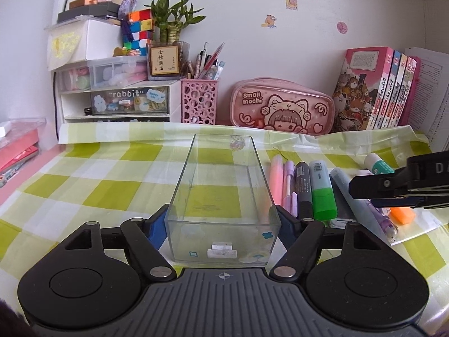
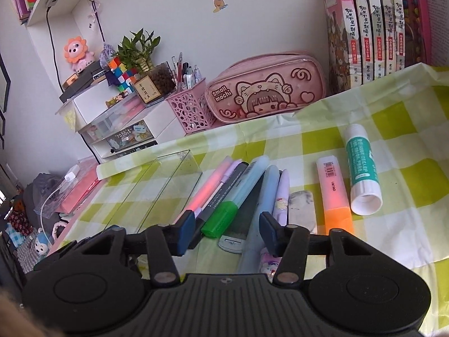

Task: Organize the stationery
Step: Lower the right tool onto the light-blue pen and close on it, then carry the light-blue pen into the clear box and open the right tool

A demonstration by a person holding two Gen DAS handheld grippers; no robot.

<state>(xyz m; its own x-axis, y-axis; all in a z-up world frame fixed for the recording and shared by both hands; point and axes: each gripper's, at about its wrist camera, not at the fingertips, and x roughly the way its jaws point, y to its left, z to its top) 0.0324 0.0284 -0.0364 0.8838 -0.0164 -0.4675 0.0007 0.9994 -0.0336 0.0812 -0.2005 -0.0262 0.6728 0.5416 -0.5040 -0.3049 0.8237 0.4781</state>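
A clear plastic drawer tray [image 1: 221,185] lies on the green checked cloth, empty. My left gripper [image 1: 223,224] is shut on the tray's near end, one blue pad on each side wall. Right of the tray lies a row of stationery: a pink highlighter [image 1: 276,179], a lilac pen [image 1: 290,188], a black marker [image 1: 304,189], a green-capped highlighter [image 1: 322,191]. The tray [image 2: 157,185] also shows in the right wrist view. My right gripper [image 2: 227,229] is open and empty, hovering over the green-capped highlighter [image 2: 224,213]. An orange highlighter [image 2: 335,193], a glue stick [image 2: 362,168] and an eraser [image 2: 303,210] lie further right.
A pink "Small mochi" pencil case [image 1: 282,106], a pink pen holder [image 1: 199,101], a white drawer organizer [image 1: 118,95] and a row of books [image 1: 376,90] stand along the back wall. A pink box [image 1: 16,146] sits at the left edge.
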